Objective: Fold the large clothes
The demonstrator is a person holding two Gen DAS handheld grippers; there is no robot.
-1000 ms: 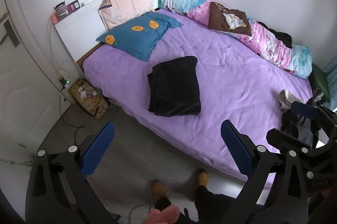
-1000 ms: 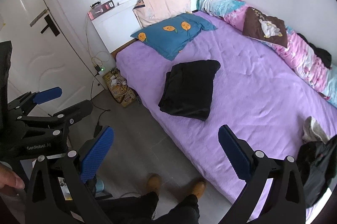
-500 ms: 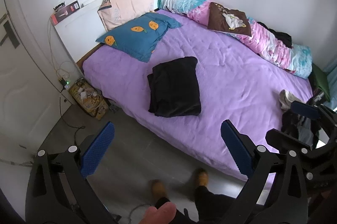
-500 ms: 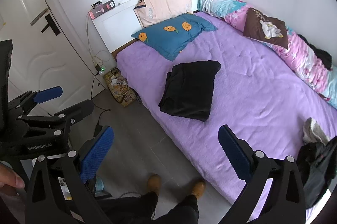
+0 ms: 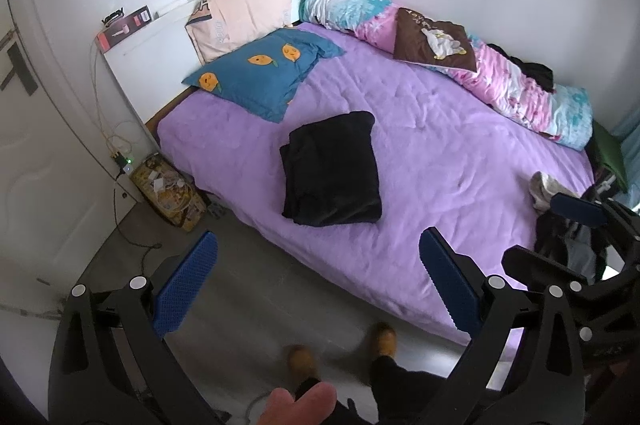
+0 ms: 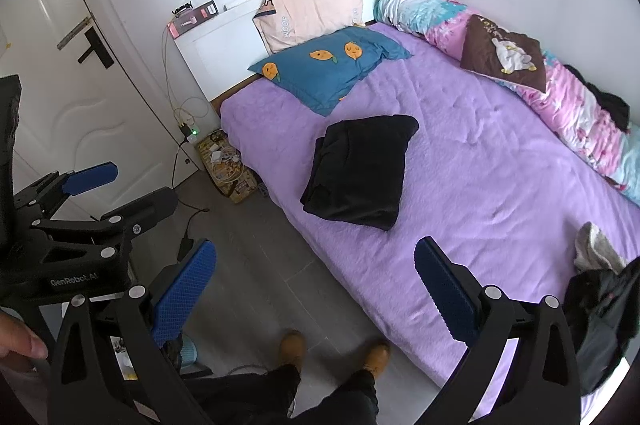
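Change: none noted since the earlier frames | folded black fabric garment [image 5: 332, 171] left flat on purple bed [image 5: 460, 161] — fold judged complete | left hand-held gripper [image 5: 318, 283] — fingers apart, empty | right hand-held gripper [image 6: 314, 285] likewise.

Folded black garment [image 5: 332, 171] lies on the purple bed [image 5: 460, 153]. Blue pillow [image 5: 264, 75] at 11 o'clock. Left gripper [image 5: 316, 289], at 6 o'clock, spread wide and empty.

"WOOF" reads down the pale peach pillow [image 6: 316, 13] far beyond the fingers; "GenRobot.AI" marks the black left gripper [image 6: 72, 281] body, beside the right fingers.
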